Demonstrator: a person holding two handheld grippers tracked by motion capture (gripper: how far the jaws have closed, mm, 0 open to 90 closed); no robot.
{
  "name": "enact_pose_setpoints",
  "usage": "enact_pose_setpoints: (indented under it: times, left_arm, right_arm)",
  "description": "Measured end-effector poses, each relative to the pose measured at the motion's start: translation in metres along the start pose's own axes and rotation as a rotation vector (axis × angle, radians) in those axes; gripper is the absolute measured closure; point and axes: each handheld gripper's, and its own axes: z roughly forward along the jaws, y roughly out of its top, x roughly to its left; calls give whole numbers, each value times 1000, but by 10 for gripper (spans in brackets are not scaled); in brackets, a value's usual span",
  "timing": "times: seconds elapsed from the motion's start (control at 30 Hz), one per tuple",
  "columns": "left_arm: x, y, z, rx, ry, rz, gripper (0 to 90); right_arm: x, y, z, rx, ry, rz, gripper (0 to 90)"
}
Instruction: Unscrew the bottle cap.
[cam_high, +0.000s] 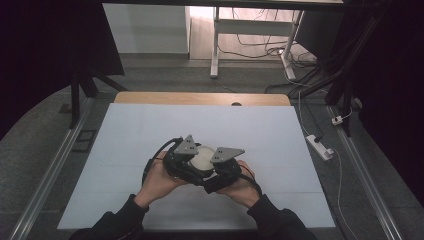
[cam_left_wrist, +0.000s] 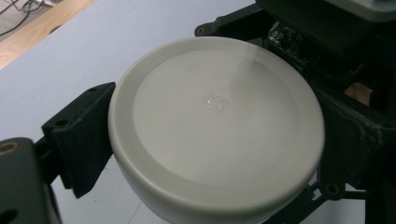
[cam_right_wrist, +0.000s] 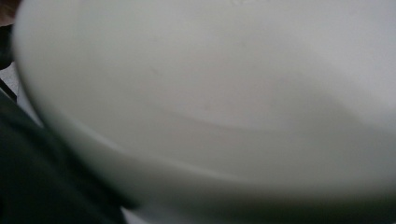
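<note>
A white round bowl (cam_high: 202, 158), turned bottom up, is held low over the pale table sheet (cam_high: 150, 125) between my two grippers. The left gripper (cam_high: 184, 159) has its black jaws against opposite sides of the bowl (cam_left_wrist: 215, 126); one finger (cam_left_wrist: 81, 140) presses the left rim. My right gripper (cam_high: 224, 164) is at the bowl's right side, and its body appears behind the bowl in the left gripper view. In the right gripper view the bowl (cam_right_wrist: 210, 93) is so close that it is blurred and hides the jaws.
A wooden table edge (cam_high: 200, 98) runs along the far side of the sheet. A white power strip (cam_high: 320, 146) with a cable lies on the floor at the right. Desk legs (cam_high: 215, 45) and cables stand beyond the table.
</note>
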Motion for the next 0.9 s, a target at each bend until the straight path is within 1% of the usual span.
enact_pose_setpoints:
  times: [0.03, 0.13, 0.43, 0.6, 0.9]
  left_arm:
    - [0, 0, 0, -7, 1, -8, 79]
    - [0, 1, -2, -18, -2, -14, 79]
    - [-1, 3, -7, -27, 0, -14, 79]
    - [0, 5, -13, -33, 14, -17, 79]
    - [4, 5, -16, -33, 27, -25, 79]
  right_arm:
    - [0, 0, 0, -3, 1, 2, 68]
    - [0, 0, -1, -7, 2, 2, 68]
    - [1, 0, 0, -6, 6, -5, 68]
    - [3, -1, 1, 1, 12, -13, 68]
    - [4, -1, 1, 1, 20, -18, 68]
